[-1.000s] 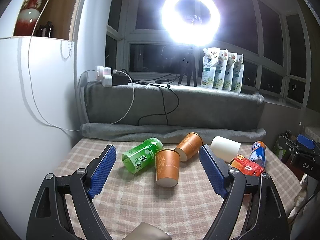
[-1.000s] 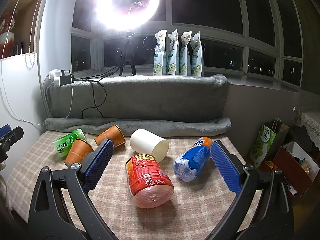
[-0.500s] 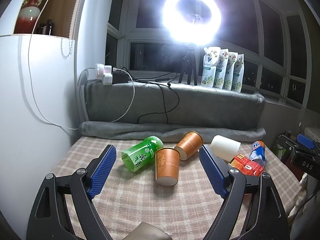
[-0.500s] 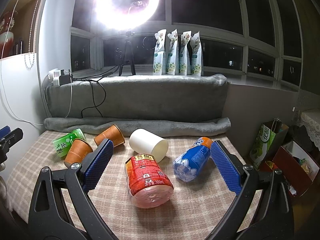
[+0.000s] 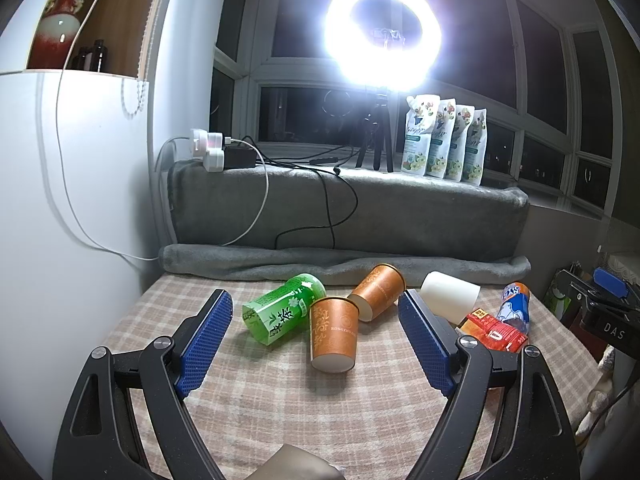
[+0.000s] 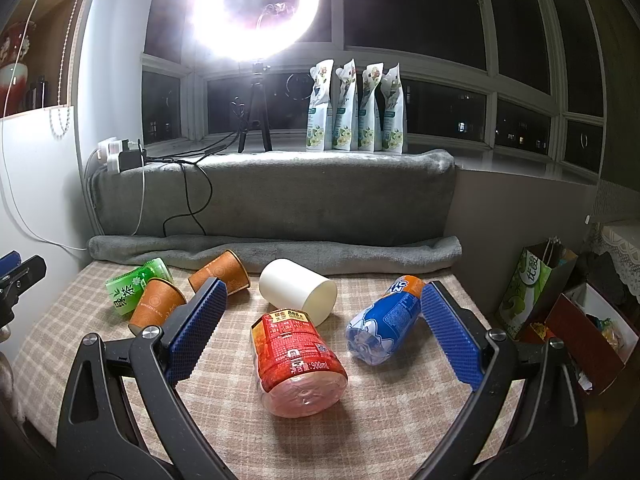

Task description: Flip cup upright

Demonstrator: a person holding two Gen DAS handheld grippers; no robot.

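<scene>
Two orange paper cups lie on their sides on the checked cloth. The near one (image 5: 333,334) has its base toward me, between my left fingers; it also shows in the right wrist view (image 6: 157,306). The far orange cup (image 5: 378,292) lies behind it, also in the right wrist view (image 6: 220,272). A white cup (image 5: 450,297) lies on its side, also in the right wrist view (image 6: 298,292). My left gripper (image 5: 316,344) is open and empty, short of the near orange cup. My right gripper (image 6: 320,340) is open and empty, over a red bottle.
A green tea bottle (image 5: 284,308), a red bottle (image 6: 296,356) and a blue bottle (image 6: 384,322) lie on the cloth. A grey rolled blanket (image 5: 340,264) borders the back. A white wall (image 5: 60,220) stands left. Bags and boxes (image 6: 568,308) sit right of the table.
</scene>
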